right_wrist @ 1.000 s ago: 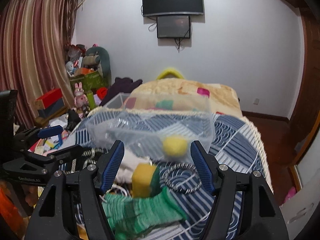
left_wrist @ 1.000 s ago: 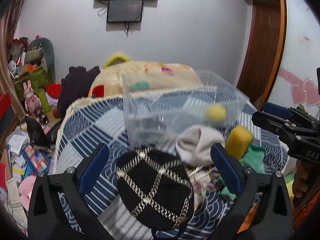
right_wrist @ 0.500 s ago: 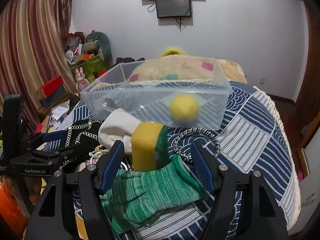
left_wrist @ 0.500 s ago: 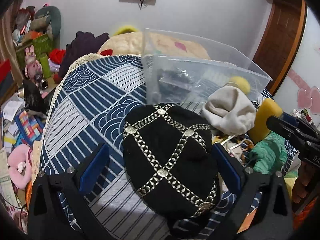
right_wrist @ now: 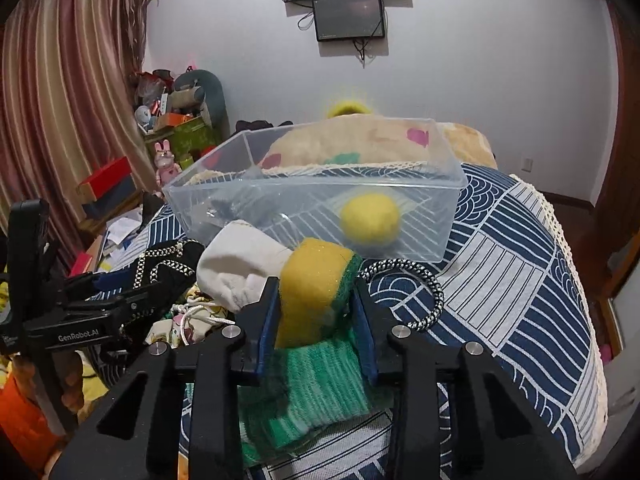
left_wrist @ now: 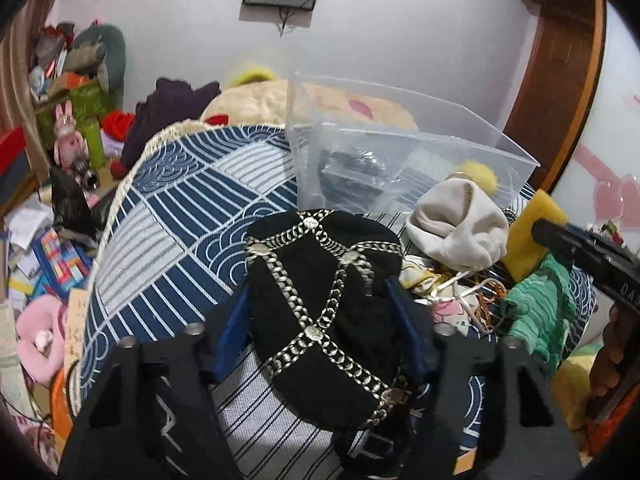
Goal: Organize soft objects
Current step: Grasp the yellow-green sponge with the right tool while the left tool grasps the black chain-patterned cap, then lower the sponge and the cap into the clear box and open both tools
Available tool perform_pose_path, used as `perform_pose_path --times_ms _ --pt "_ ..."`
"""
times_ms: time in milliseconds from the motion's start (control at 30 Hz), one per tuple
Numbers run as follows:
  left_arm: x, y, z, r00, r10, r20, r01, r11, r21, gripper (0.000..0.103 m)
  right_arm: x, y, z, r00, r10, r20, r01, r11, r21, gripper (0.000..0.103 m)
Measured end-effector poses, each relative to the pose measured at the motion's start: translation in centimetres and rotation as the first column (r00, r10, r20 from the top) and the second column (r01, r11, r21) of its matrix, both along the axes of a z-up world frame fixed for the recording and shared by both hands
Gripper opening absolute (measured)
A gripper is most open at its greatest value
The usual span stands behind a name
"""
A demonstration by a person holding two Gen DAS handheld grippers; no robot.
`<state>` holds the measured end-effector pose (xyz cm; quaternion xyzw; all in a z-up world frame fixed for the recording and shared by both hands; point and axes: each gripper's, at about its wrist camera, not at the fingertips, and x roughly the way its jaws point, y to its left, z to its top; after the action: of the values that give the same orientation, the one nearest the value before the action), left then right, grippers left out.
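Note:
A black cap [left_wrist: 320, 300] crossed with silver chains lies on the blue patterned bedspread [left_wrist: 168, 216]. My left gripper [left_wrist: 318, 300] is closing around it, and its blue pads press on the cap's sides. In the right wrist view a yellow sponge [right_wrist: 316, 280] with a green edge stands on a green knit cloth [right_wrist: 312, 384]. My right gripper [right_wrist: 314, 292] is closing, its pads against the sponge's two faces. Behind both stands a clear plastic bin [right_wrist: 320, 184] with a yellow fuzzy ball [right_wrist: 370, 220] inside. A white sock [left_wrist: 456, 224] lies between cap and sponge.
A black-and-white braided cord [right_wrist: 424, 296] loops to the right of the sponge. Small pouches and strings [left_wrist: 452, 292] sit between the two grippers. A beige blanket [left_wrist: 248, 100] lies behind the bin. Boxes and toys [left_wrist: 44, 248] crowd the floor on the left.
Both grippers sank toward the bed and their jaws narrowed. The left pads came in onto the black cap, the right pads onto the yellow sponge.

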<state>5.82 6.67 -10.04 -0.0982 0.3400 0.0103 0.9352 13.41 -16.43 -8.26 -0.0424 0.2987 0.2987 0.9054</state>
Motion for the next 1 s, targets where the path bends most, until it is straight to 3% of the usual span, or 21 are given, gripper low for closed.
perform_pose_path --times_ms 133,233,500,1000 --pt "-0.6 -0.6 0.5 0.999 -0.026 0.024 0.026 0.999 0.033 0.032 -0.5 -0.1 0.8 0.999 -0.007 0.039 0.007 1.000 0.006 0.030" --pt "-0.9 -1.0 1.0 0.999 -0.033 0.035 0.032 0.998 0.045 0.024 -0.6 -0.4 1.3 0.998 -0.013 0.054 0.012 1.000 0.016 0.029" --pt "-2.0 -0.7 2.5 0.997 -0.040 0.065 0.039 0.999 0.019 0.020 -0.9 -1.2 2.4 0.996 -0.038 0.084 0.035 0.999 0.037 0.029" --pt "-2.7 -1.1 8.5 0.974 -0.064 0.218 0.056 0.998 0.041 0.020 -1.3 -2.2 5.1 0.985 -0.074 0.156 0.065 0.996 0.065 0.029"
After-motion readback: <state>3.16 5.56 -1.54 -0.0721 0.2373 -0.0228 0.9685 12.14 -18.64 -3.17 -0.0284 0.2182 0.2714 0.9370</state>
